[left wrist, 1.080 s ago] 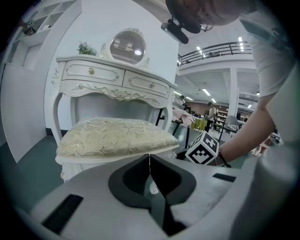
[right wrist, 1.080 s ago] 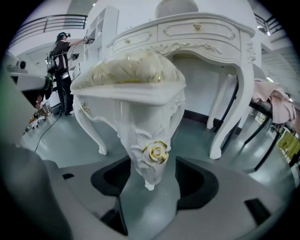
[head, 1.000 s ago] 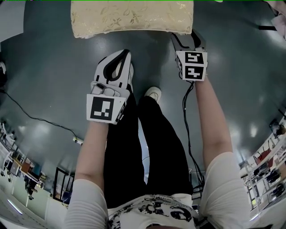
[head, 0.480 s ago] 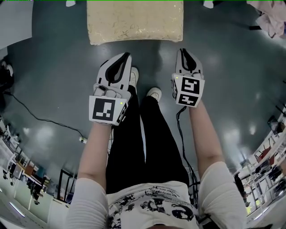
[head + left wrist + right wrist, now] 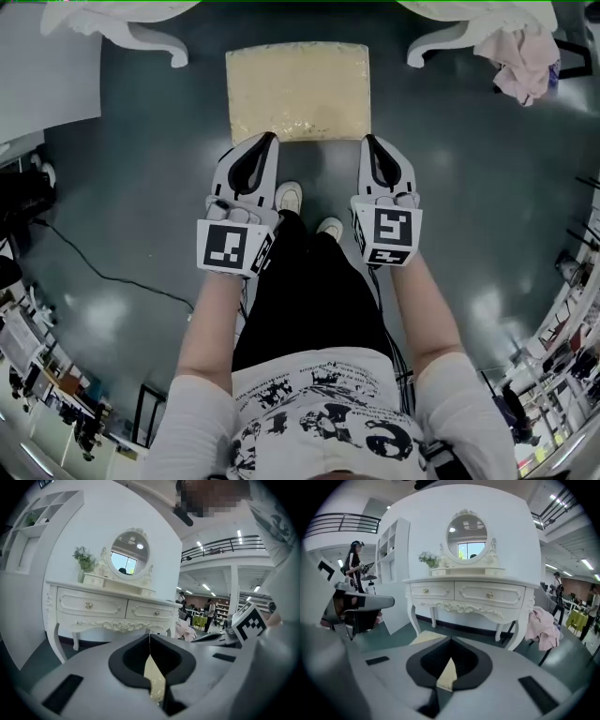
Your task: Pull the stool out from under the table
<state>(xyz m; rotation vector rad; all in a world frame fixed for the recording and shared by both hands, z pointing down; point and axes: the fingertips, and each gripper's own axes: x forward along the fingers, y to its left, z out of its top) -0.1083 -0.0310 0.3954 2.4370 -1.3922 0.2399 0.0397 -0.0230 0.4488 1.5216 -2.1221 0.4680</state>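
Head view: dressing table [image 5: 150, 37] cut off at the 12 o'clock edge; only its legs show. Stool [image 5: 298, 89] legs hidden under the seat. Left gripper [image 5: 150, 637] and right gripper [image 5: 451, 640] each mask all but a sliver of the stool.

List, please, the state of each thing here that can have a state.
left claw: shut, empty.
right claw: just closed, shut, nothing between its jaws.
stool: out from under the table, held by neither claw.
drawers: closed.
pink cloth: crumpled, hanging beside the table.
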